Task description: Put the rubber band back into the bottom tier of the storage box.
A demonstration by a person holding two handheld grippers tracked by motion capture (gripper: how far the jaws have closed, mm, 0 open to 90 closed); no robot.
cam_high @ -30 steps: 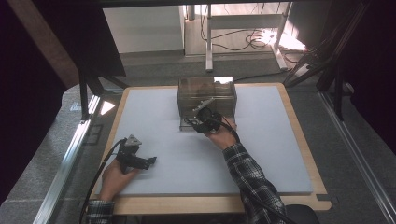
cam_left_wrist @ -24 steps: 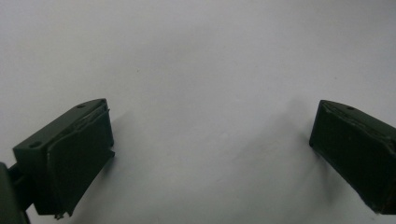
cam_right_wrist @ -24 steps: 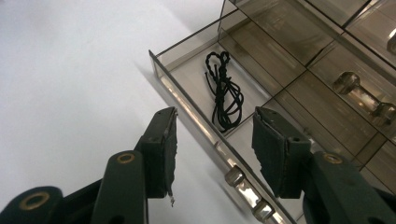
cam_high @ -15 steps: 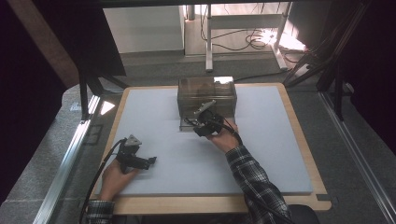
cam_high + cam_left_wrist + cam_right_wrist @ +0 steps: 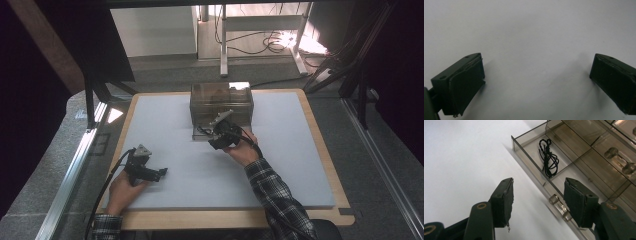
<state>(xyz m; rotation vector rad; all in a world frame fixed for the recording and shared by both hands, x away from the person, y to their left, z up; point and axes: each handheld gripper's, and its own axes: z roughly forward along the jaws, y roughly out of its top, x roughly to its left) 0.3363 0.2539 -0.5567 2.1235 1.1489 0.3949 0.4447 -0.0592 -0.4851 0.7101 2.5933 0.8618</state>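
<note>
From above, the right hand-held gripper (image 5: 216, 134) sat at the clear drawer box (image 5: 221, 101) mid-desk (image 5: 300, 165), its jaws just opening. Left hand-held gripper (image 5: 536, 82): released, idle. Right view: knob (image 5: 559, 207) freed between the jaws, black cord (image 5: 549, 157) inside the drawer; better back straight off.

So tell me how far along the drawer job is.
Done: the bottom drawer of the clear organizer box stands pulled out, a black cord lying inside. In hand: the right gripper sits at the drawer's clear knob, its jaws just opening, pads off it. The left gripper waits open over the white mat. Left: whatever follows with the cord or the drawer; I can't tell which.
</note>
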